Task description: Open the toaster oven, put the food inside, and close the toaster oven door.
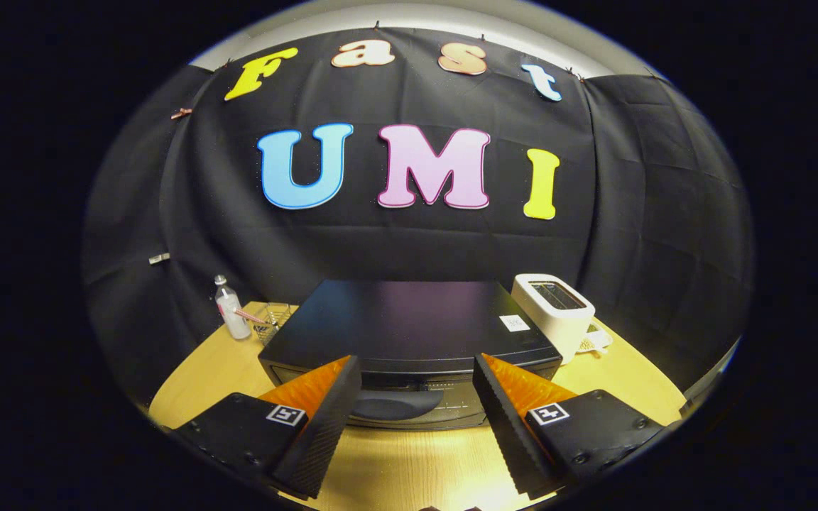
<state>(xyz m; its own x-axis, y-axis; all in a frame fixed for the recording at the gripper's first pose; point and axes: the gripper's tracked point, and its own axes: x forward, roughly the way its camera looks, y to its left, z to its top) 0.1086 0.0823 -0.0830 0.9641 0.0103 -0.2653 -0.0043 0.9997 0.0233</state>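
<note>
A black toaster oven stands on the wooden table, seen from above and in front. Its door is closed, and the dark curved door handle runs along the top front edge. My gripper is open, with the fingers spread wide on either side of the handle, just above and in front of the door. Nothing is between the fingers. I see no food.
A white slot toaster stands right of the oven. Left of the oven are a small clear bottle and a wire rack. Black cloth walls close in behind the table.
</note>
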